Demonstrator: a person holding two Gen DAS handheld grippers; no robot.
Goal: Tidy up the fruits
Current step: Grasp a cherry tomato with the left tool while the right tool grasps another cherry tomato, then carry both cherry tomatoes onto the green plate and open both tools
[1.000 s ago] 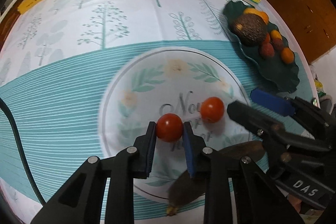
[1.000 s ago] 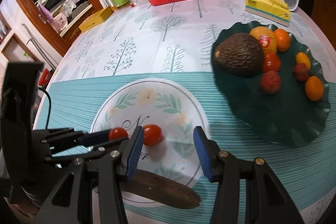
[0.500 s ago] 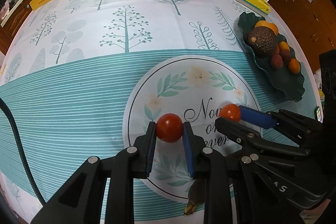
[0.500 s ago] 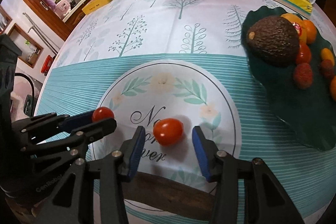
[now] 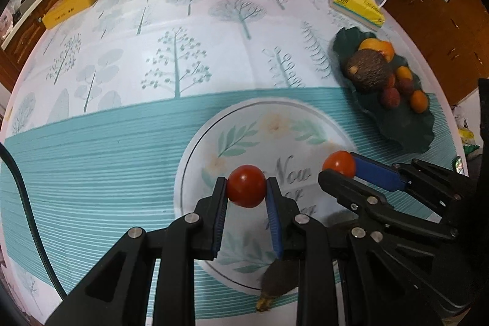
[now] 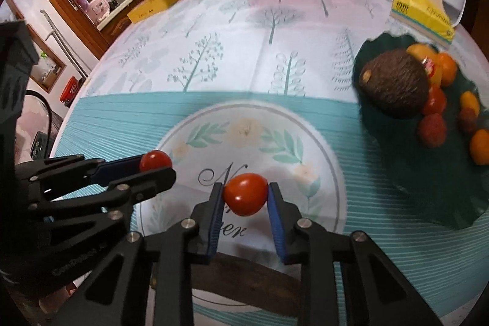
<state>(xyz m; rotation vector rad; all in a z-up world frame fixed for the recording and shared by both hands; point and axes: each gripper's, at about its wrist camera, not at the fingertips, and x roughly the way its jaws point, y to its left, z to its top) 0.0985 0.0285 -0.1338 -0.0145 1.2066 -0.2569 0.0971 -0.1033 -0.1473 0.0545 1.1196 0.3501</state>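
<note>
fingers pinch 2 tomatoes (1 each)

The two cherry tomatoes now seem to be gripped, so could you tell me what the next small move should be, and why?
Probably lift both straight up. The left gripper is shut on one cherry tomato, the right gripper on the other tomato. Both sit low over the tablecloth, and the green fruit dish has a raised rim.

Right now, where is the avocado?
The avocado lies at the near-left end of the dark green leaf plate, at the right of both wrist views, with the orange fruits just behind it.
</note>
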